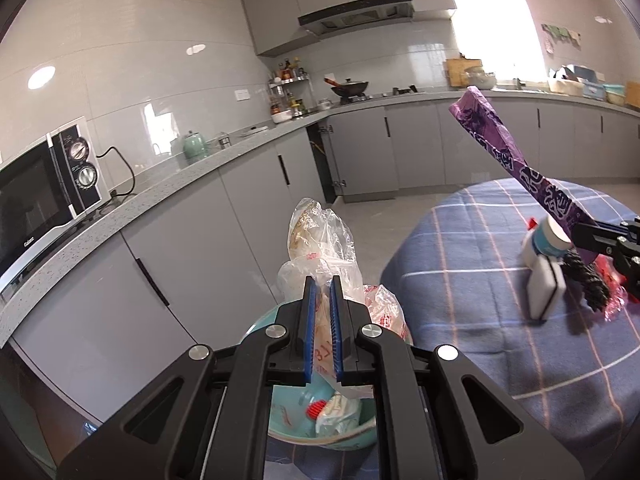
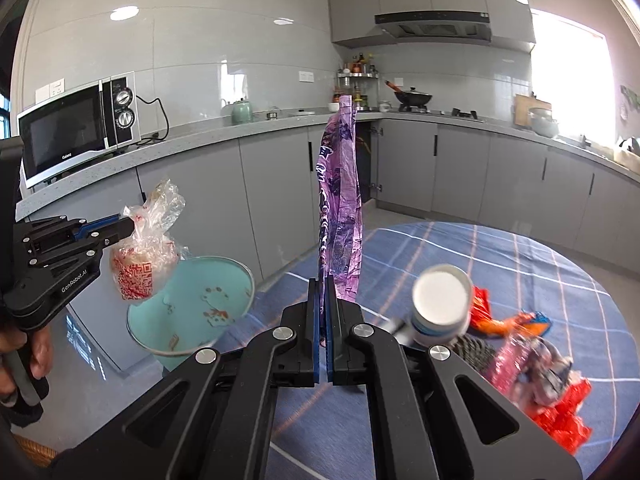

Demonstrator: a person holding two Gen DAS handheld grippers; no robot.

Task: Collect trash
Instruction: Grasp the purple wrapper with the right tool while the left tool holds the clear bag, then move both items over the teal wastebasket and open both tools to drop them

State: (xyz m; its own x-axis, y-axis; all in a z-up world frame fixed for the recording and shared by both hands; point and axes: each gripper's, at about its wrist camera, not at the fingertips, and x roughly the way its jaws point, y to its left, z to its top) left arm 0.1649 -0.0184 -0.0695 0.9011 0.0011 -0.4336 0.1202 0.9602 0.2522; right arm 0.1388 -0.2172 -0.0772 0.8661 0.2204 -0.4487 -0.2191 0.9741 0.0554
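1. The left tongs (image 1: 324, 292) were clamped on a crinkled clear plastic bag (image 1: 320, 236), their ribbed blue pads (image 1: 309, 320) pinching the thin film; in the right wrist view the same tongs (image 2: 130, 226) held that bag (image 2: 144, 256) by its gathered neck, and a paper cup printed with a red square code hung inside it.
2. The right tongs (image 2: 323, 300) were closed on a long purple plastic wrapper (image 2: 338, 208) with dark lettering, glossy and creased; it stood up from the pads in a narrow strip; in the left wrist view the wrapper (image 1: 508, 152) rose slantwise from those tongs (image 1: 580, 232).
3. A round teal basin (image 2: 236, 276) with a thin rim and smooth inside sat just below the hanging bag, at the edge of the tabletop; in the left wrist view the basin (image 1: 256, 324) held a red-capped item and crumpled white packaging.
4. The tabletop (image 2: 520, 256) was round, under a soft blue checked cloth with pale lines.
5. Near the right tongs lay a small cylindrical pot with a flat white lid (image 2: 440, 300); beside it were crumpled red and orange foil wrappers (image 2: 560, 416), and a pink crinkled wrapper (image 2: 516, 364).
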